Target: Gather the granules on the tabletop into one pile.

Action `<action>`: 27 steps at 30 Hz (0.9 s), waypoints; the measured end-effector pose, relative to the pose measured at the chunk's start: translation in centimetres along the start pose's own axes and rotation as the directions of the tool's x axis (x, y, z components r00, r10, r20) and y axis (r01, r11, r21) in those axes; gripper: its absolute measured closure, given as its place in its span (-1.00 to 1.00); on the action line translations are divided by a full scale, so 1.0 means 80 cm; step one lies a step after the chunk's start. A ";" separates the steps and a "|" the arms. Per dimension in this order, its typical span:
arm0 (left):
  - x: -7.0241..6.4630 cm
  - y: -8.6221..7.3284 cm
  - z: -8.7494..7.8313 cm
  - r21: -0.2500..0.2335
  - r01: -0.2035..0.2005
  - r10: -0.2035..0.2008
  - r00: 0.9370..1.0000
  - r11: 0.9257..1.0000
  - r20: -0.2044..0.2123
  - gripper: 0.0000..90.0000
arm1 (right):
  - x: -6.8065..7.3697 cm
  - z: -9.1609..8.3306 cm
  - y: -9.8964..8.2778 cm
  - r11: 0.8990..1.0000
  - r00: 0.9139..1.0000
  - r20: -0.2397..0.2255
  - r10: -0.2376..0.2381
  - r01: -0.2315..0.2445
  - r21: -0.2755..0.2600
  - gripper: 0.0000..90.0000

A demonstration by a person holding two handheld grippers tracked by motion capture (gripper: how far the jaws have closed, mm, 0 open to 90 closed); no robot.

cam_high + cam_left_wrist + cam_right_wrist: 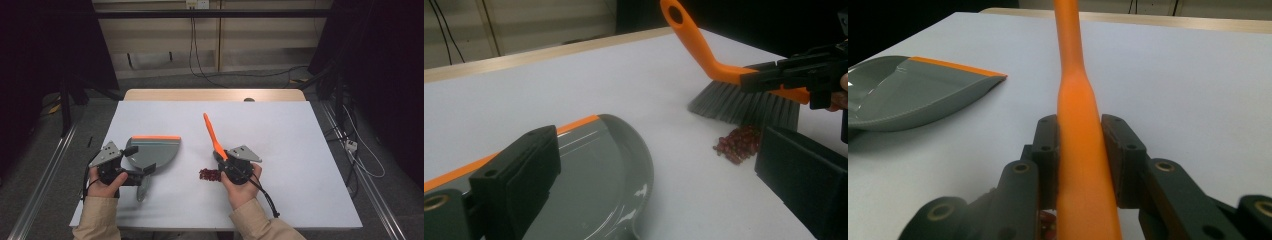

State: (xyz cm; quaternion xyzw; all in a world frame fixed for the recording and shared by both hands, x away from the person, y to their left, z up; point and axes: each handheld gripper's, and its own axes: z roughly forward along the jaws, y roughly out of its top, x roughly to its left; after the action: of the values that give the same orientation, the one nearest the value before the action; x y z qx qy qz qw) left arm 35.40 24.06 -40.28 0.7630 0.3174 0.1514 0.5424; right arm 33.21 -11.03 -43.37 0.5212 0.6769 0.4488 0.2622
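Both tan sleeves reach in over the near edge of the white surface (300, 150). Clamped tight in the right tool (1079, 150) is the orange handle of a brush (212, 134), its grey bristles (744, 105) down beside a little heap of red beans (208, 174). To the left lies a grey dustpan (152, 150) with an orange lip; the left tool (659, 170) sits at its near end, jaws spread wide, gripping nothing.

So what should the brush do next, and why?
Probably sweep toward the dustpan. The right gripper is clamped on the orange brush, whose bristles sit just behind the red beads, while the left gripper is at the pan's handle, its jaws apart.
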 end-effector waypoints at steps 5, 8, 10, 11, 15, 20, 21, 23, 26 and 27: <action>0.001 0.000 0.000 -0.003 0.006 -0.006 1.000 1.000 0.001 -0.90 | 0.007 0.005 -0.001 1.000 1.000 0.008 -0.003 0.003 -0.015 0.57; 0.000 0.000 0.000 0.000 0.000 0.000 1.000 1.000 0.002 -0.90 | 0.007 0.007 0.001 1.000 1.000 0.011 0.005 -0.005 -0.017 0.57; 0.000 0.000 0.000 0.001 -0.001 0.001 1.000 1.000 0.002 -0.90 | 0.007 0.009 0.002 1.000 1.000 0.007 0.014 -0.014 -0.026 0.57; 0.001 0.000 0.000 0.000 0.000 0.000 1.000 1.000 0.002 -0.90 | 0.007 0.010 0.002 1.000 1.000 0.005 0.015 -0.015 -0.023 0.57; 0.001 0.000 -0.001 -0.002 0.005 -0.005 1.000 1.000 0.000 -0.90 | 0.007 0.012 0.004 1.000 1.000 0.010 0.006 -0.006 -0.025 0.57; 0.000 0.000 0.000 0.004 -0.002 0.002 1.000 1.000 0.003 -0.90 | -0.002 0.010 0.009 0.999 0.999 0.006 0.039 -0.038 -0.032 0.58; 0.000 0.000 0.000 0.004 -0.002 0.002 1.000 1.000 0.003 -0.90 | -0.003 0.009 0.010 0.999 0.999 0.002 0.039 -0.039 -0.034 0.58; 0.000 -0.001 0.000 0.005 -0.002 0.002 1.000 1.000 0.001 -0.90 | -0.004 0.008 0.010 0.999 1.000 0.012 0.016 -0.015 -0.035 0.58; 0.000 -0.001 0.001 0.008 -0.004 0.004 1.000 1.000 0.001 -0.90 | -0.012 0.003 0.011 0.999 0.999 0.023 0.027 -0.026 -0.034 0.58; 0.000 -0.001 0.001 0.007 -0.003 0.003 1.000 1.000 0.002 -0.90 | -0.013 0.000 0.011 0.999 0.999 0.031 0.023 -0.022 -0.035 0.58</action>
State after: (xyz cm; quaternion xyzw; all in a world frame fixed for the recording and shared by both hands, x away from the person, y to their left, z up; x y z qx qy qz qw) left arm 35.41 24.01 -40.34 0.7656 0.3162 0.1505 0.5397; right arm 33.97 -11.98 -42.75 0.5311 0.6589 0.4550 0.2769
